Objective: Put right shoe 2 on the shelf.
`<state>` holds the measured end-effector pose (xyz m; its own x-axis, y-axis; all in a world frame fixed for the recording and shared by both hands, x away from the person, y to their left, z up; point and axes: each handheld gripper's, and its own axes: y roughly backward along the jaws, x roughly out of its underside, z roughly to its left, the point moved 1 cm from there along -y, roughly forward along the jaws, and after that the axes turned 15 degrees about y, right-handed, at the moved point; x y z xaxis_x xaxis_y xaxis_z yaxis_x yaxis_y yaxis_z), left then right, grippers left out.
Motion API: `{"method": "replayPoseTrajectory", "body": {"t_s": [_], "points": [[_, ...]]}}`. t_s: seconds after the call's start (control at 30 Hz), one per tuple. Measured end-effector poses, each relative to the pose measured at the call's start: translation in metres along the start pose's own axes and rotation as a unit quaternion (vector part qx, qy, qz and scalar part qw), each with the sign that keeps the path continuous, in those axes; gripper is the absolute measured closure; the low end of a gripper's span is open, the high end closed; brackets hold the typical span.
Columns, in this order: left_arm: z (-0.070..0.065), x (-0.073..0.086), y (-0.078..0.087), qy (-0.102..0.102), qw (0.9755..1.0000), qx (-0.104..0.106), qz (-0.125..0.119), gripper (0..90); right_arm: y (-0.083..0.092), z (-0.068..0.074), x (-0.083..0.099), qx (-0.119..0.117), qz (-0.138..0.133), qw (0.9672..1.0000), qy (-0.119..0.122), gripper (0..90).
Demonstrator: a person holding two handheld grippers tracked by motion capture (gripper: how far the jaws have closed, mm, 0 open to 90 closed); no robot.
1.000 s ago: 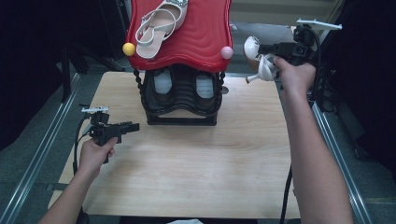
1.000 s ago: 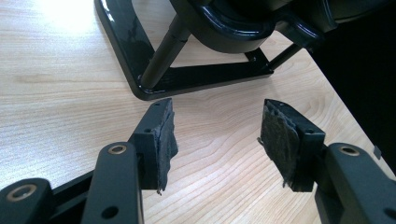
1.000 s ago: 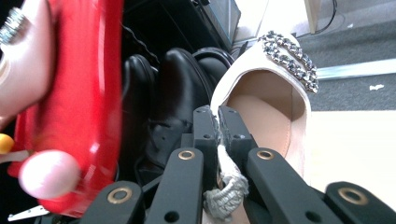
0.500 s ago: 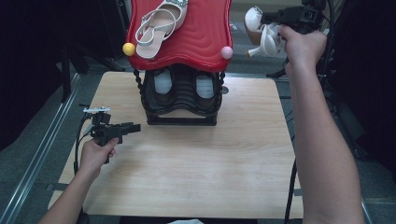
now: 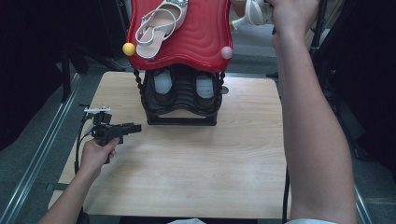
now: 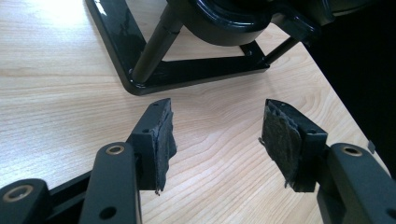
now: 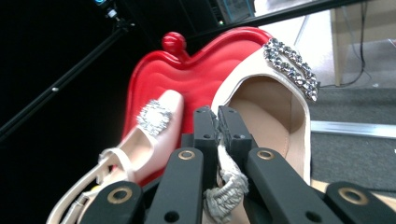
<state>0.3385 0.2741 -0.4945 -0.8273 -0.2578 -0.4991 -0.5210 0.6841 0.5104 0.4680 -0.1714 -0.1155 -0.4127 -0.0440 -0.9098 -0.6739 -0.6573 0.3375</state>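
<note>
Wooden table with shoe rack, two hand-held grippers, beige jewelled sandals.

Left gripper [image 5: 133, 127]: low over the wooden table [image 5: 187, 177], jaws spread, nothing between, just left of the black shoe rack [image 5: 181, 100]. First sandal [image 5: 156, 25]: lay on the rack's red top shelf [image 5: 201, 35]. Right gripper [image 7: 215, 122]: raised beside that shelf, jaws pinching the second sandal [image 7: 275, 116] by its strap.

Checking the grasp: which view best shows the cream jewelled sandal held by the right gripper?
The right gripper view: the cream jewelled sandal sits close, its strap pinched in the right gripper. The high view catches just its edge at the top.
</note>
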Motion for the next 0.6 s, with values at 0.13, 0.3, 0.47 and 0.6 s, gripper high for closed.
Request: {"method": "replayPoseTrajectory", "body": {"t_s": [0.13,0.3,0.47,0.6], "points": [[0.0,0.0,0.001,0.002,1.0,0.002,-0.002,43.6,-0.013,0.014,-0.007,-0.006,-0.001,0.9999,0.015,88.2],[0.001,0.0,0.0,0.002,1.0,0.004,0.002,43.4,-0.035,0.021,-0.001,-0.02,0.005,0.9996,0.022,88.1],[0.001,-0.001,0.0,0.003,1.0,0.005,0.002,43.3,-0.049,0.031,0.011,-0.023,0.01,0.9987,0.046,88.1],[0.0,0.0,0.0,0.0,1.0,0.004,0.001,43.2,-0.056,0.036,0.02,-0.023,0.021,0.998,0.055,88.0]]}}
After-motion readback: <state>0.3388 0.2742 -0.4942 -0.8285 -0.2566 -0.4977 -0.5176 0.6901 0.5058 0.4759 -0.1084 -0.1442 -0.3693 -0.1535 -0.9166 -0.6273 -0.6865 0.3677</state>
